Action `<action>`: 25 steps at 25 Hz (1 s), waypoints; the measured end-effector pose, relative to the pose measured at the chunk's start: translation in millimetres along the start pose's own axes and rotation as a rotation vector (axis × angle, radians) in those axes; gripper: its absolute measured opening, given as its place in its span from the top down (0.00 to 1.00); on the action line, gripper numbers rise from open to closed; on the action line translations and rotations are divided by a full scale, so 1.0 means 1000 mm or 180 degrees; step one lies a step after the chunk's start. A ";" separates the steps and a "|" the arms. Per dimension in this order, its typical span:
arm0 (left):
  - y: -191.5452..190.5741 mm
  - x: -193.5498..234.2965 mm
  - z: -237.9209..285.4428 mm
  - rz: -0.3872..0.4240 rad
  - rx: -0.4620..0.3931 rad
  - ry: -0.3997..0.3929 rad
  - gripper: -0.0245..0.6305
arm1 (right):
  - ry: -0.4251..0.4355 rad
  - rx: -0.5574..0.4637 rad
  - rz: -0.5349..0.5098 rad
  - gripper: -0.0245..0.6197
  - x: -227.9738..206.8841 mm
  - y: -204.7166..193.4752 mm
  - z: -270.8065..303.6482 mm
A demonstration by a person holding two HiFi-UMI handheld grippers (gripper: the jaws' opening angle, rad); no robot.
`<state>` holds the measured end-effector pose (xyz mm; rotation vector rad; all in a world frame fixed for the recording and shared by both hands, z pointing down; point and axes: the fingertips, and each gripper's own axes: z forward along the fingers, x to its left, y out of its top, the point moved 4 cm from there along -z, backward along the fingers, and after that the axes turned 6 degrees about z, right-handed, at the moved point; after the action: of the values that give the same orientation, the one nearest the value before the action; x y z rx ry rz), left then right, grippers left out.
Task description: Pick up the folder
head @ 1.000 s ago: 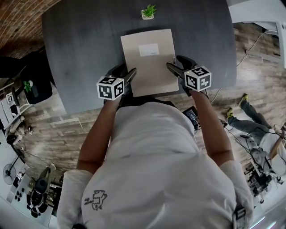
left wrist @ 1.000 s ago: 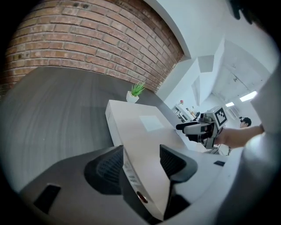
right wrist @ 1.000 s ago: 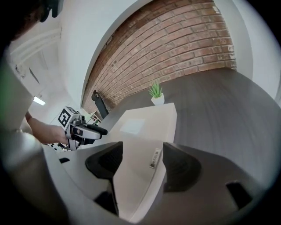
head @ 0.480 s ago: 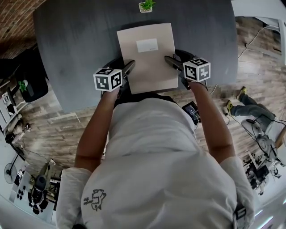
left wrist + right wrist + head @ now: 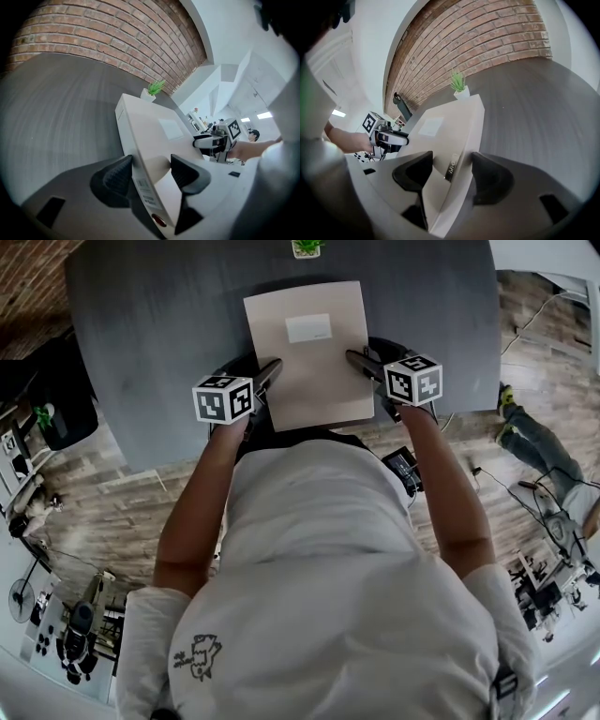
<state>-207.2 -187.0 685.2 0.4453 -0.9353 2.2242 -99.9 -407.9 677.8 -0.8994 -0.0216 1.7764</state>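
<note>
A beige box folder (image 5: 309, 352) with a white label lies flat on the dark grey table (image 5: 159, 324), near its front edge. My left gripper (image 5: 271, 371) straddles the folder's left edge (image 5: 140, 140). One pad lies against the side, the other hangs just above the top face, so the left gripper (image 5: 150, 171) is open. My right gripper (image 5: 357, 359) straddles the right edge (image 5: 461, 136). The jaws of the right gripper (image 5: 450, 168) have just been closing, with the edge between them and gaps still showing.
A small potted plant (image 5: 306, 247) stands just beyond the folder's far end. The table's front edge is right under my hands. On the wooden floor at right lie cables and a person's legs (image 5: 530, 432). A brick wall (image 5: 108, 42) runs behind the table.
Both grippers have sunk a little along the folder's sides. The folder keeps its place by the plant. The legs on the floor at right have shifted.
</note>
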 end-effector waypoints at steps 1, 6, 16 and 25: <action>0.001 0.000 0.000 -0.0006 -0.0001 0.0002 0.55 | -0.0002 0.0000 0.0001 0.55 0.000 0.001 0.000; 0.002 -0.003 -0.001 0.0001 0.0031 0.0040 0.55 | -0.0017 0.0043 -0.0025 0.55 0.002 0.002 -0.001; 0.012 -0.010 -0.011 0.0060 -0.0041 0.0109 0.55 | -0.0079 -0.0034 -0.0126 0.57 0.013 0.009 -0.011; 0.030 -0.027 -0.030 0.0166 -0.0207 0.0216 0.56 | -0.0198 -0.0224 -0.0229 0.59 0.031 0.017 -0.035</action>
<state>-210.6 -192.6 635.6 0.3171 -0.9904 2.2342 -97.4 -403.5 627.9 -0.8826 -0.1559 1.7450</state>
